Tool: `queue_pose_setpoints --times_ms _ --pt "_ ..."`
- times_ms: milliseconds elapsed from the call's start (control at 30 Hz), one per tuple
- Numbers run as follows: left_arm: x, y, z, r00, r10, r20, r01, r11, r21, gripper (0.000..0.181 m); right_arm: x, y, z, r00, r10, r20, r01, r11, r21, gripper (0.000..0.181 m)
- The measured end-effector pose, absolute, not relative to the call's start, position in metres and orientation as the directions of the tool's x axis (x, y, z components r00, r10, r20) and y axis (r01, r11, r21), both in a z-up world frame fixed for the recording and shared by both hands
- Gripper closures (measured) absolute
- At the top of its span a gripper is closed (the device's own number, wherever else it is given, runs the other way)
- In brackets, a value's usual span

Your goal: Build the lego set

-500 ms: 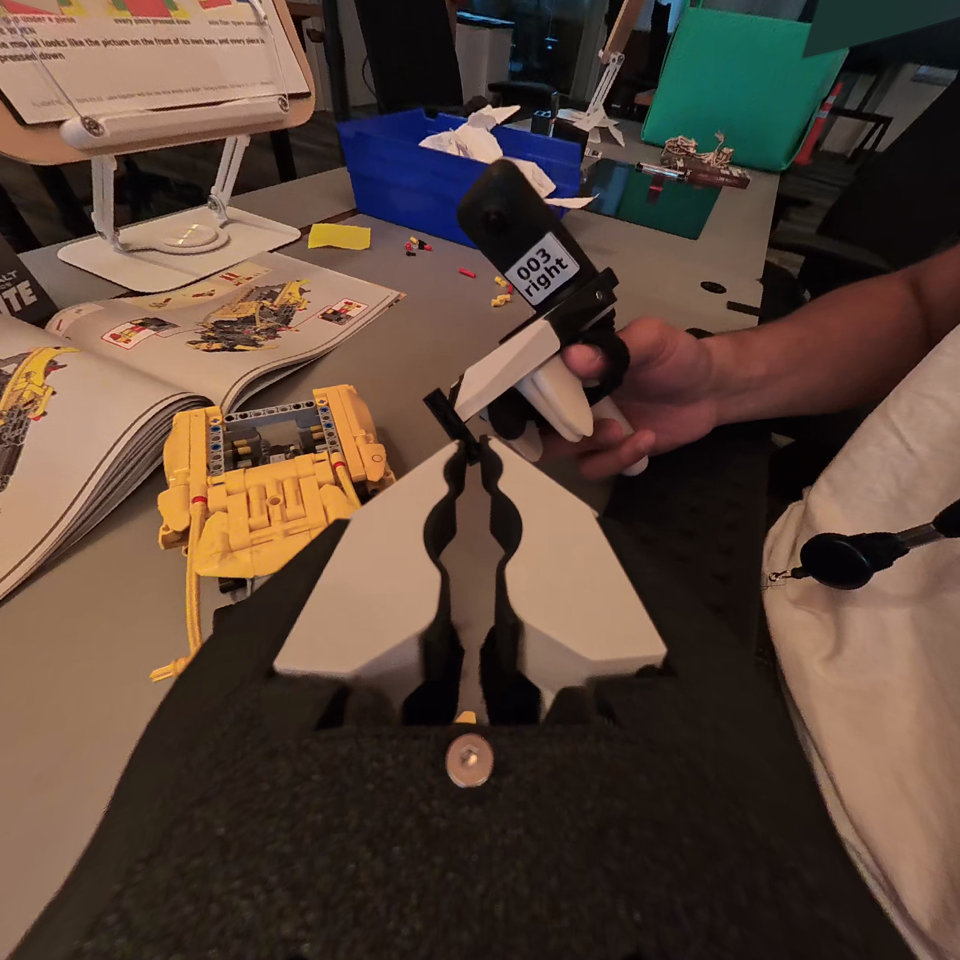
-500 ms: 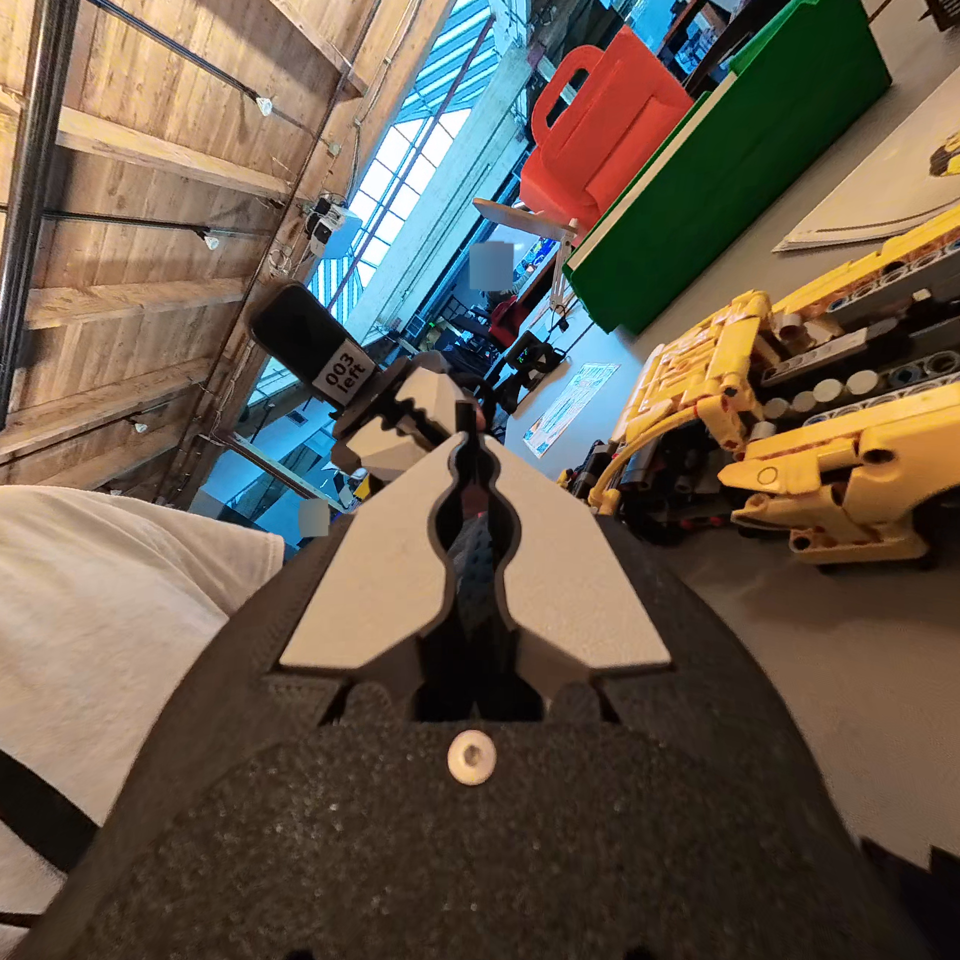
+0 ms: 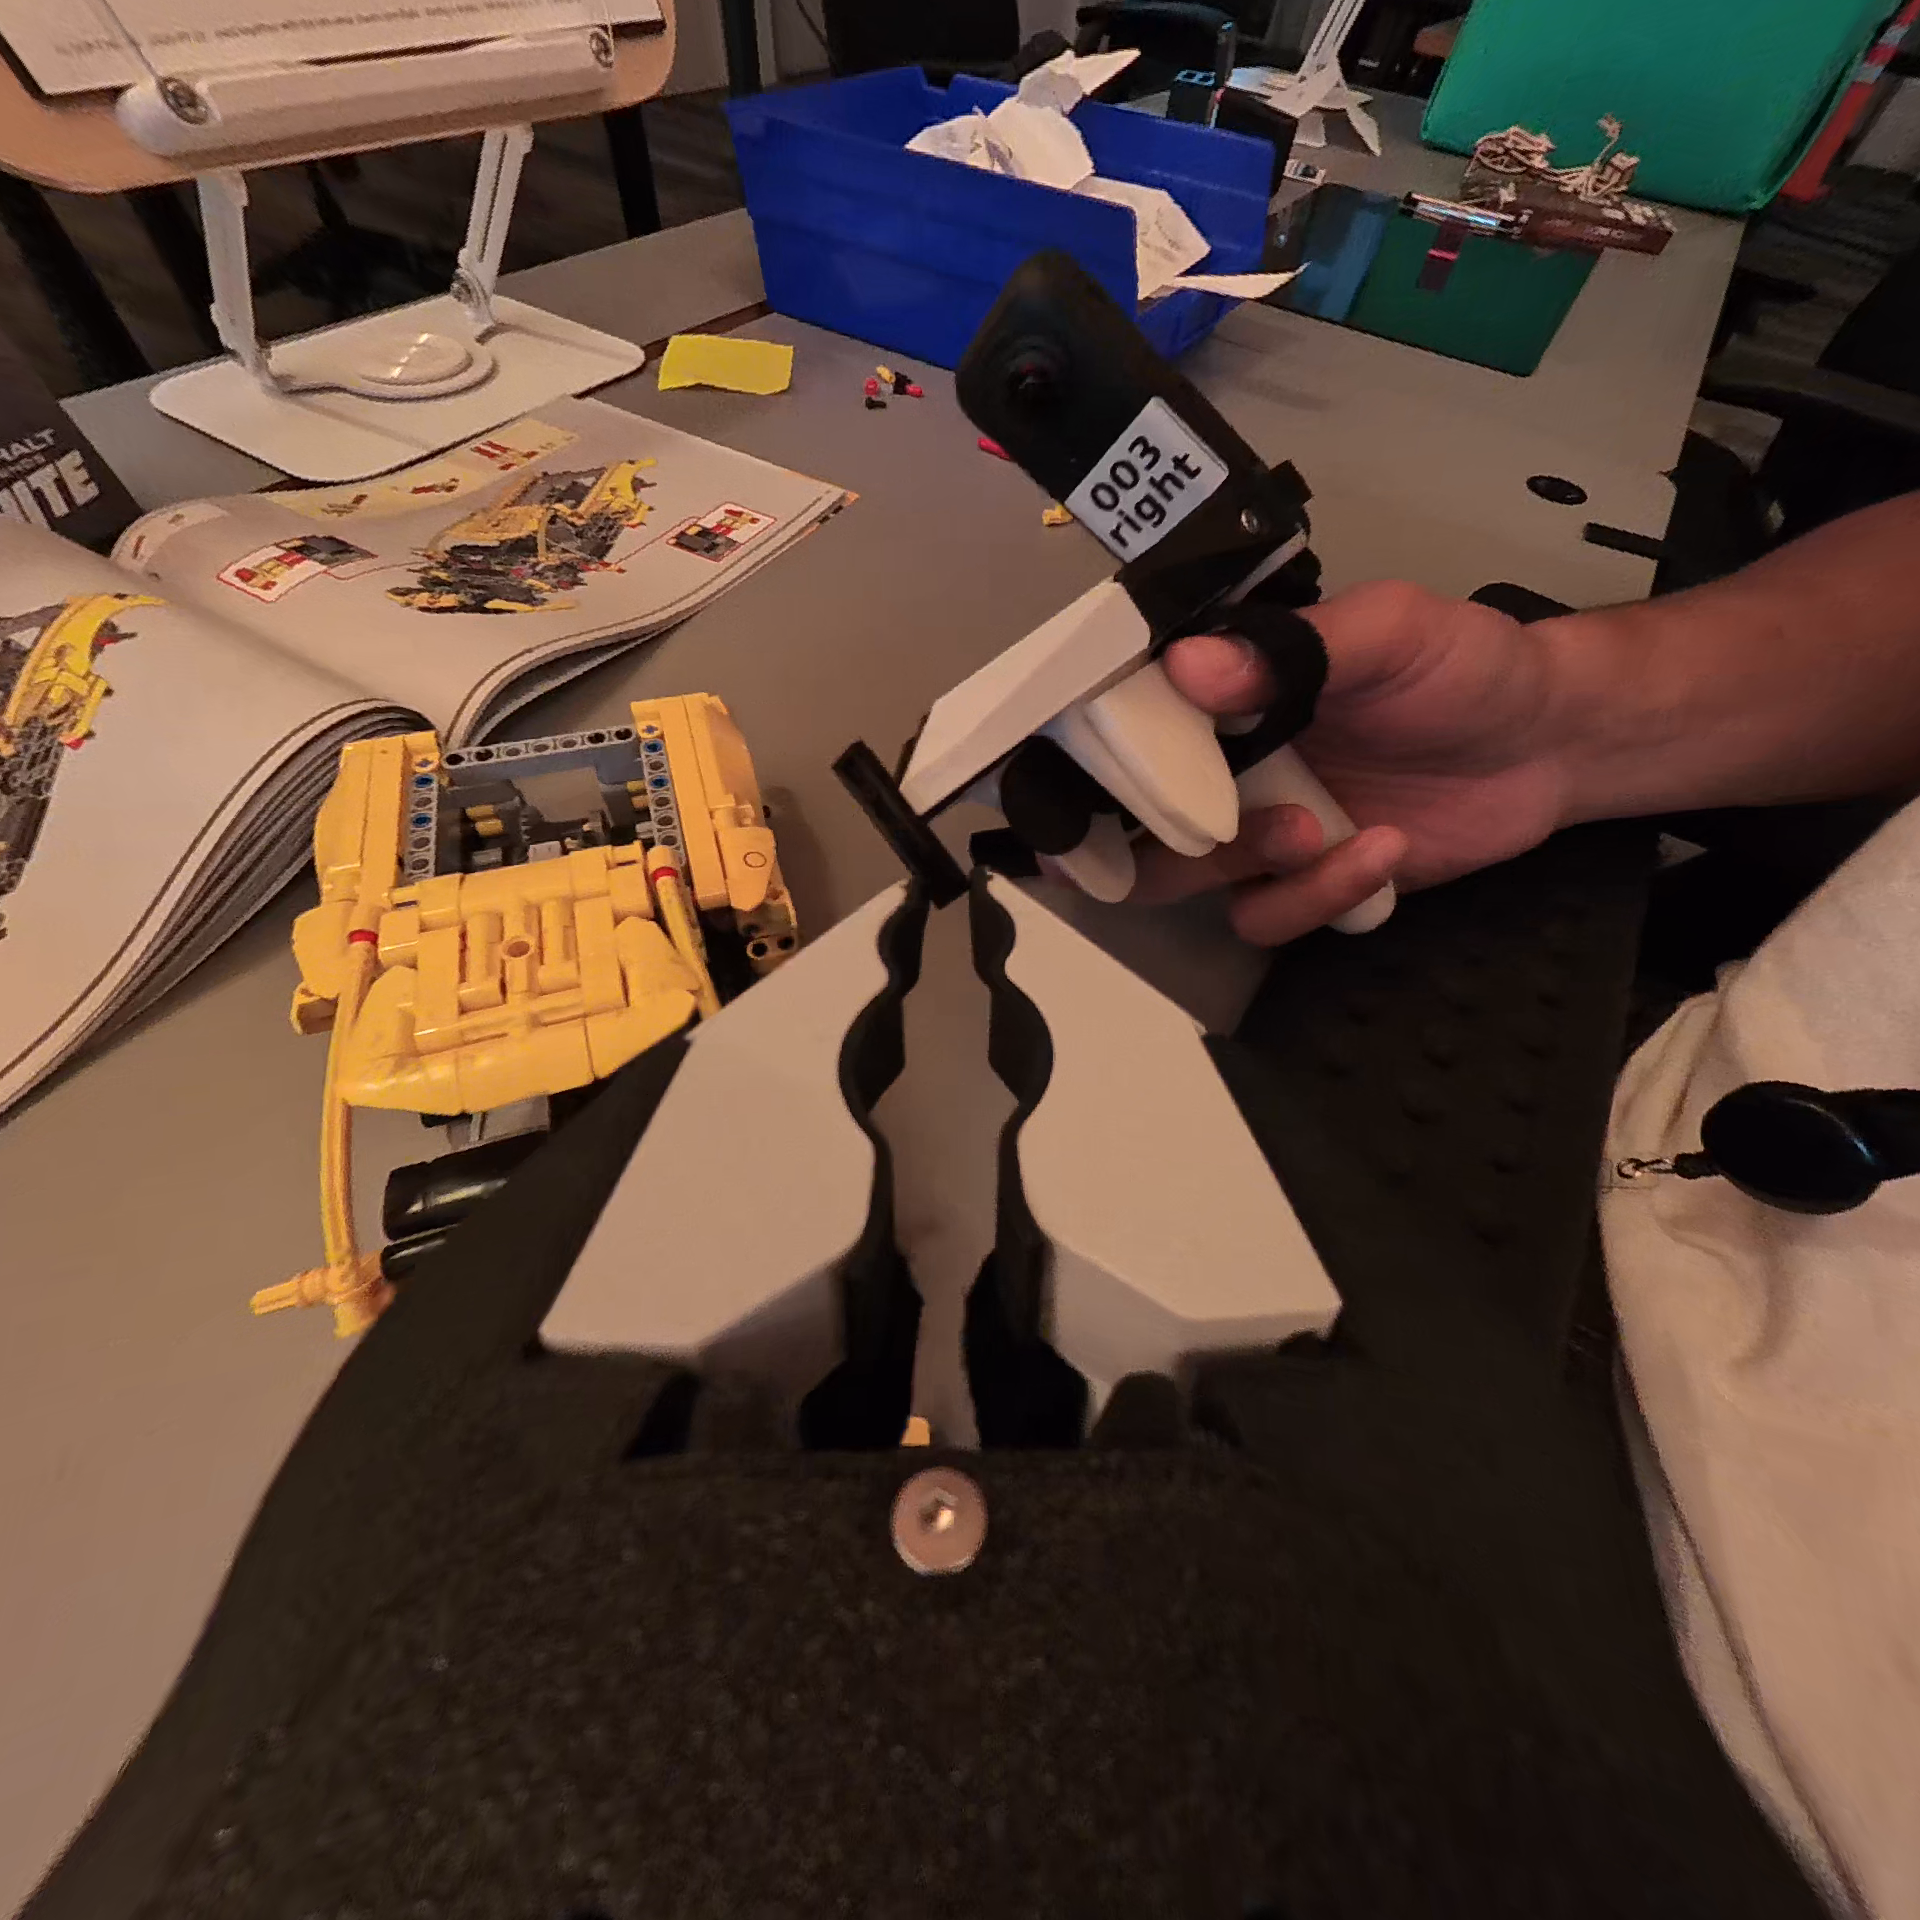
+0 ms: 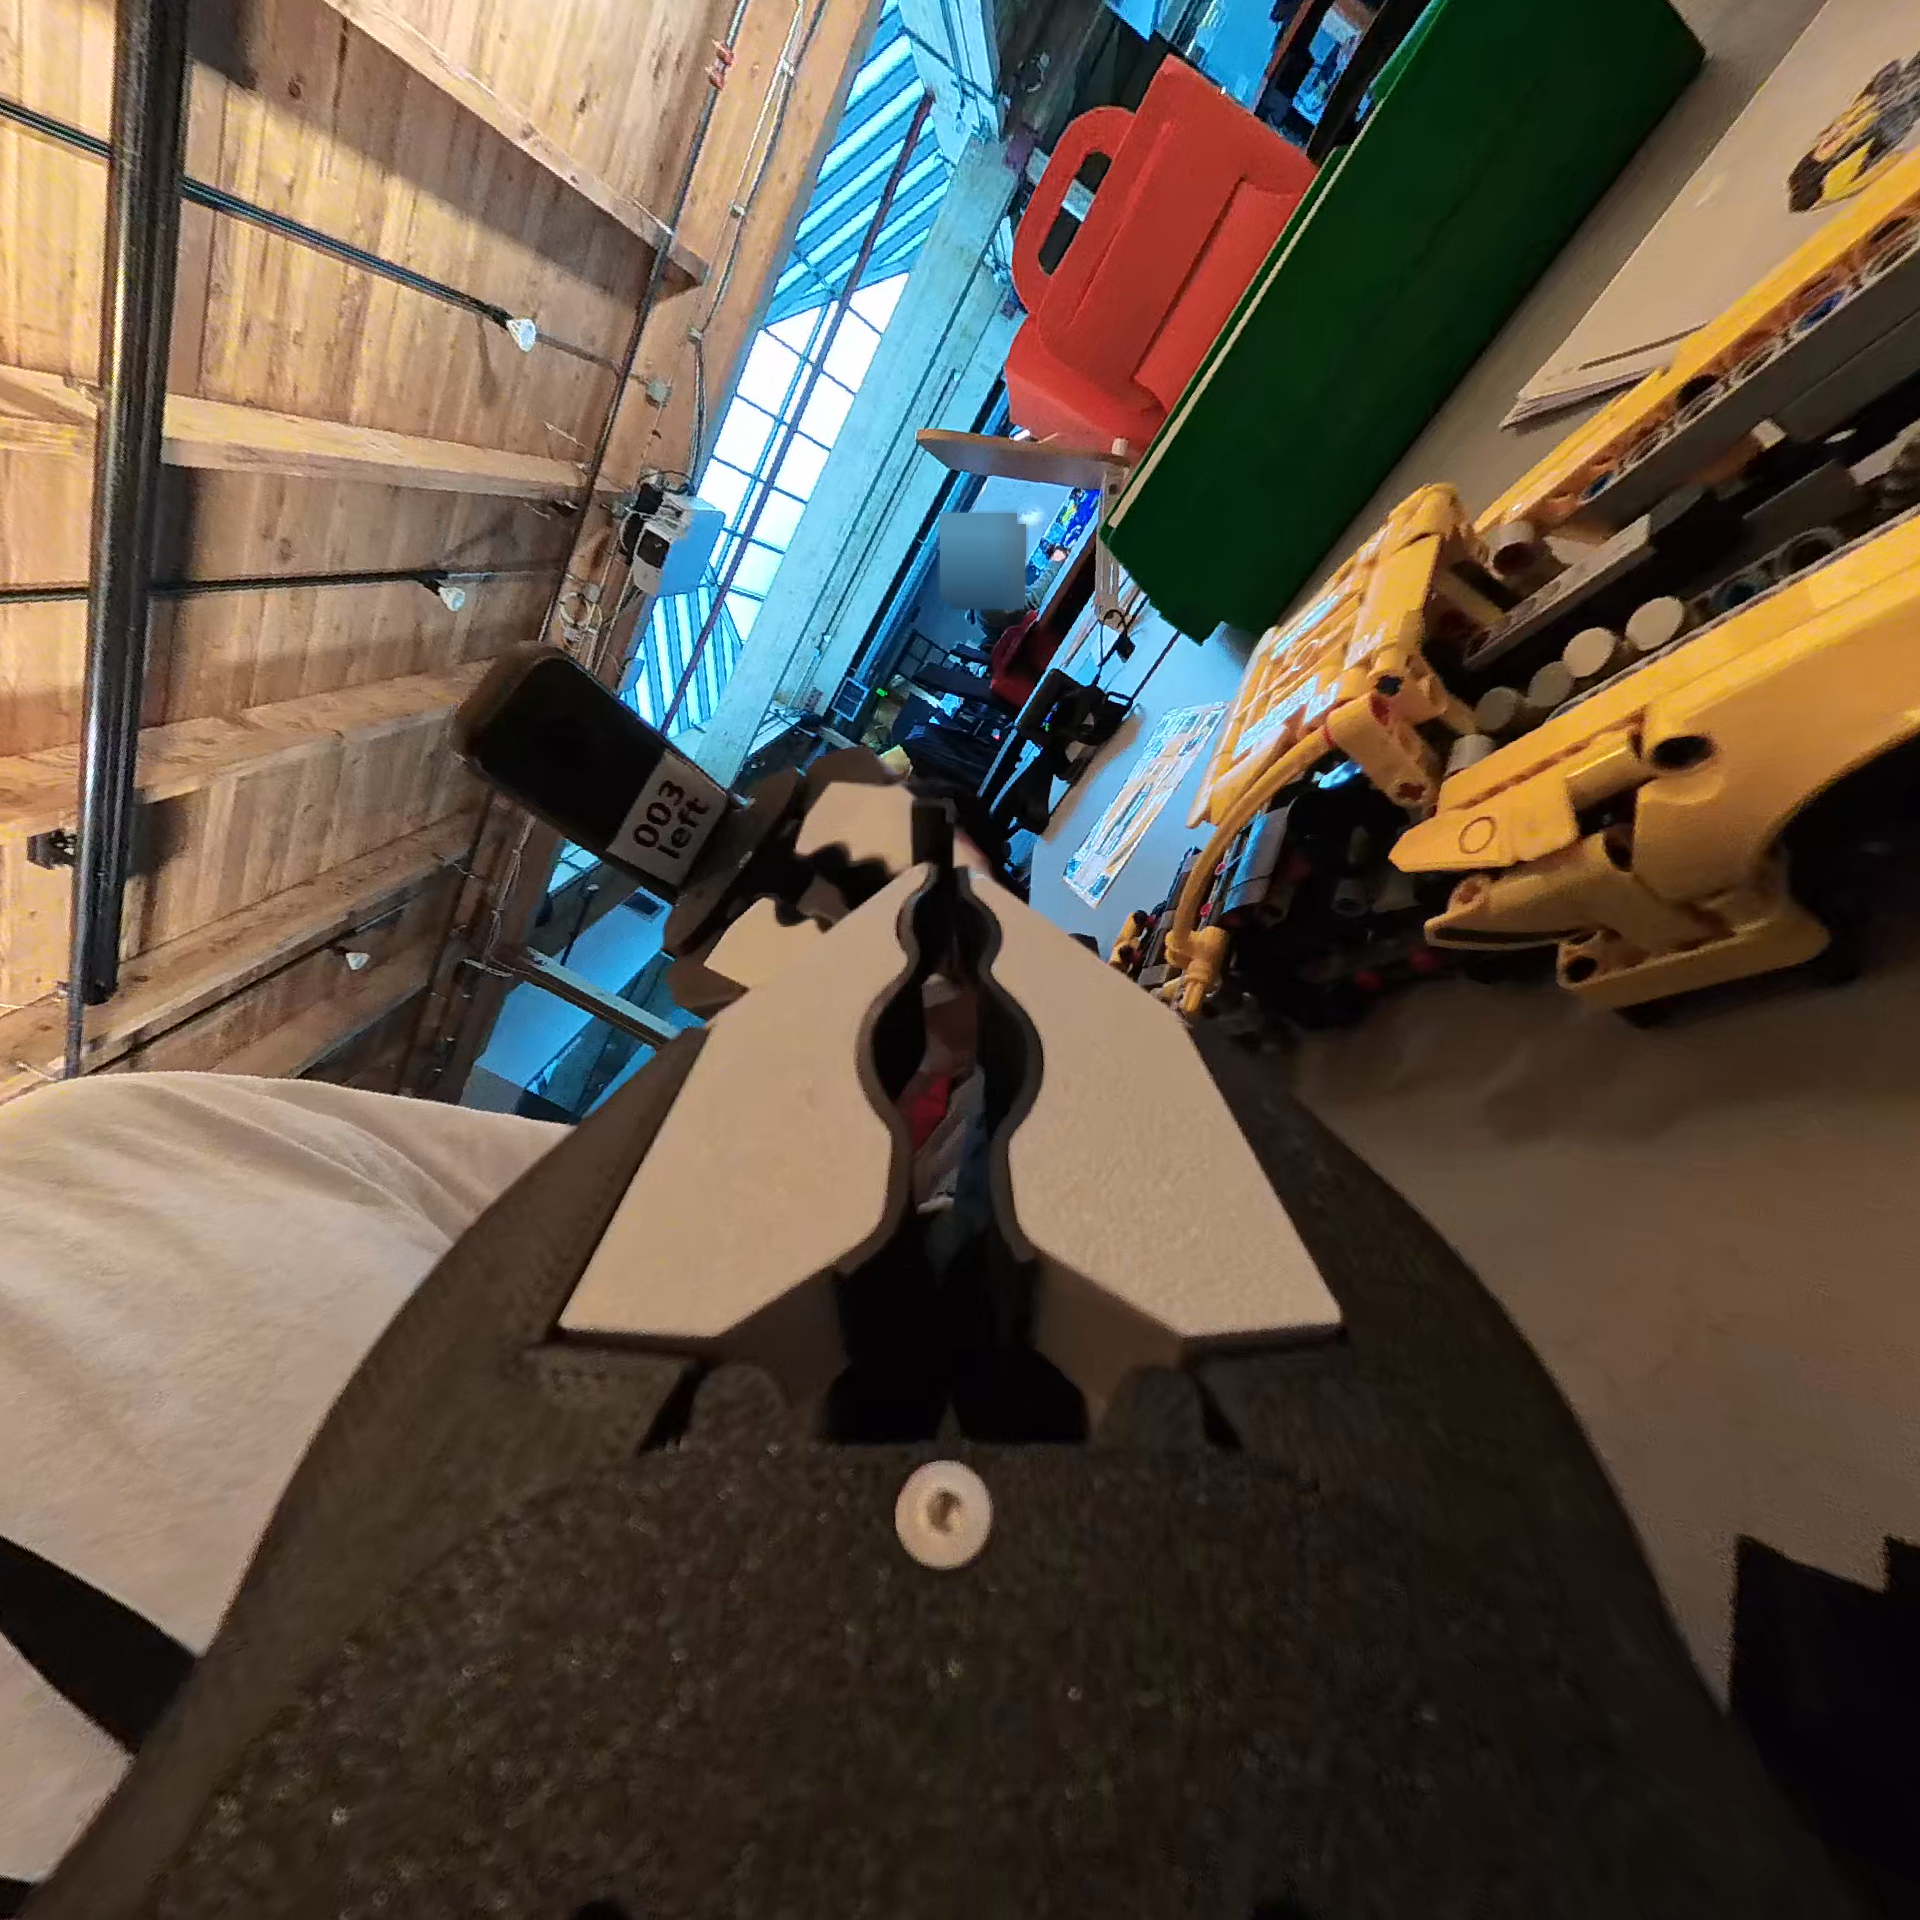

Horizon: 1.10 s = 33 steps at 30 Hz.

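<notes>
A partly built yellow lego vehicle (image 3: 499,935) lies on the grey table, left of both grippers; in the right wrist view it (image 4: 1621,831) fills the right side. My right gripper (image 3: 920,795), held by a hand, is shut on a short black rod (image 3: 888,816). My left gripper (image 3: 943,896) has its tips closed around the rod's lower end, with a narrow gap behind them. In the right wrist view my right gripper (image 4: 940,883) pinches the rod (image 4: 932,831) at its tips, and the left gripper (image 4: 899,836) meets it just beyond.
An open instruction booklet (image 3: 312,623) lies behind the vehicle, with a white stand (image 3: 395,384) beyond it. A blue bin (image 3: 935,249) with paper, small loose pieces (image 3: 894,387) and a yellow scrap (image 3: 727,364) sit at the back. A black studded mat (image 3: 1455,1039) lies at the right. My left and right fingertips are right by each other.
Almost nothing: both grippers stay joined at the black rod. The right gripper has shifted slightly right and up in the left wrist view.
</notes>
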<state>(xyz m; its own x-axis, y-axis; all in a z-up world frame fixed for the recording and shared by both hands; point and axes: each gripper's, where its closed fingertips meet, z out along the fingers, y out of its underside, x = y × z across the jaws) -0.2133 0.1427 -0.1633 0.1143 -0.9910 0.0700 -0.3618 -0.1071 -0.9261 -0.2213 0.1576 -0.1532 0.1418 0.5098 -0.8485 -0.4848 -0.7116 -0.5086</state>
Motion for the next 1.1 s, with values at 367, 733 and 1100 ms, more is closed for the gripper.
queue_pose_setpoints --times_ms 367,733,1100 --pt "-0.227 0.123 -0.216 0.045 -0.993 0.109 -0.695 -0.109 -0.711 0.175 -0.203 0.151 -0.195 0.527 0.85 -0.003 0.405 -0.254 -0.878 0.159" --pt "-0.225 0.108 -0.241 -0.059 -0.989 0.136 -0.79 -0.038 -0.612 0.174 -0.215 0.129 -0.242 0.117 0.966 0.229 0.741 0.069 -0.668 0.169" --pt "-0.239 0.144 -0.211 0.167 -0.975 0.147 -0.608 -0.22 -0.763 0.153 -0.2 0.134 -0.263 0.226 0.974 -0.021 0.733 -0.184 -0.655 0.172"
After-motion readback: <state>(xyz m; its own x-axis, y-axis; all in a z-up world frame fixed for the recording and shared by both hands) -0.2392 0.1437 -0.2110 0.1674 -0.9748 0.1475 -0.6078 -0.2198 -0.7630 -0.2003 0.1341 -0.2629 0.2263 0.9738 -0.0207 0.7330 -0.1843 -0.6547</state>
